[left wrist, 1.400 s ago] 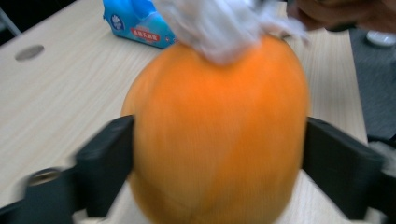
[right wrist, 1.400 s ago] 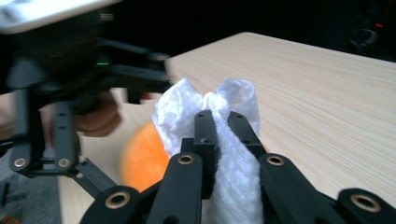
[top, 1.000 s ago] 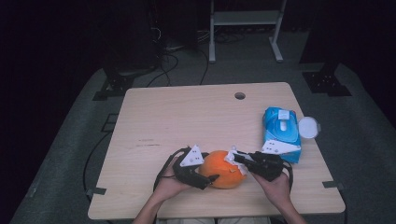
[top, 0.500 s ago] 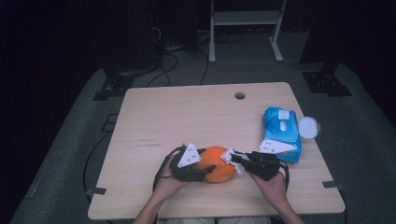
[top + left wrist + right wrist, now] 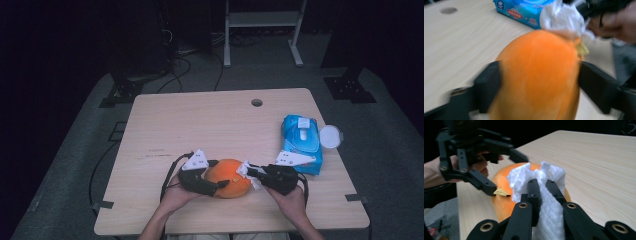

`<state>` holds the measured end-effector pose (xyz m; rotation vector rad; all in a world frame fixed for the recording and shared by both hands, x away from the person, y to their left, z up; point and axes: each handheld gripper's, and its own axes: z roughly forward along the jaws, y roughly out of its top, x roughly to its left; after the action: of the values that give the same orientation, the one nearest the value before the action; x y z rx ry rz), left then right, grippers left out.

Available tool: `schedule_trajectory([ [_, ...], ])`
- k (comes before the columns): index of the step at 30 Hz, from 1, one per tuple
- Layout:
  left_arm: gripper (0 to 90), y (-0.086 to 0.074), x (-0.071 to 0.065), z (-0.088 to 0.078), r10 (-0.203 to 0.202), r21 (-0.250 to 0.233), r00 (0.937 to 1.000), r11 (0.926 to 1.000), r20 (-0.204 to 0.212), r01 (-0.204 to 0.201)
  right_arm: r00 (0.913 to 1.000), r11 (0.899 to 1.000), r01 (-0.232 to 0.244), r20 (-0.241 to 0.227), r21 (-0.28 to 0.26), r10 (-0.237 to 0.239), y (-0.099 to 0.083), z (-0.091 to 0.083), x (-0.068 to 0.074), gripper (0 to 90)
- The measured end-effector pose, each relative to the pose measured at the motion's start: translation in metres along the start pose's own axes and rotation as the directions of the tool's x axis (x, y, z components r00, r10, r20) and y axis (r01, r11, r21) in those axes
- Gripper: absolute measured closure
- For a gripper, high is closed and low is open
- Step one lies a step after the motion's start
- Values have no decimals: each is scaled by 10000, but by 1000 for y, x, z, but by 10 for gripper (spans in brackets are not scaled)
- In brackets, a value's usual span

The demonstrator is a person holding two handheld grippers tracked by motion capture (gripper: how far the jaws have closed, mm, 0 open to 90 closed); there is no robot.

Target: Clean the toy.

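A round orange fruit-like object [image 5: 230,179] lies near the table's front edge. My left gripper [image 5: 216,176] grips it from the left, one black jaw on each flank, as the left gripper view shows [image 5: 537,75]. Those jaws closed in on it and have just eased open slightly, still pressing on the orange object [image 5: 536,82]. My right gripper [image 5: 248,171] is shut on a crumpled white tissue [image 5: 524,178], held against the object's right upper side [image 5: 501,205]. Its closed jaw tips [image 5: 540,185] pinch the tissue's middle.
A blue pack of wet wipes [image 5: 300,142] lies at the right of the table, with a round white lid [image 5: 331,136] beside it. A cable hole [image 5: 257,102] sits near the far edge. The wooden tabletop [image 5: 210,125] stretches bare behind the hands.
The left gripper's jaws, wide apart a second ago, have closed onto the orange object. The right gripper keeps the tissue against it and has hardly moved.
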<state>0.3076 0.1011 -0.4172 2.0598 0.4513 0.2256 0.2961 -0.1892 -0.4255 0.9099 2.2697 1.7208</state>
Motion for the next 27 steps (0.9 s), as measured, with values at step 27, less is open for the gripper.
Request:
schedule_trajectory([
  [27,368,-8,18,-2,-1374,-86,9902,9905,-230,1373,9997,9997,232,18,-46,-232,-1,-2,2,826],
])
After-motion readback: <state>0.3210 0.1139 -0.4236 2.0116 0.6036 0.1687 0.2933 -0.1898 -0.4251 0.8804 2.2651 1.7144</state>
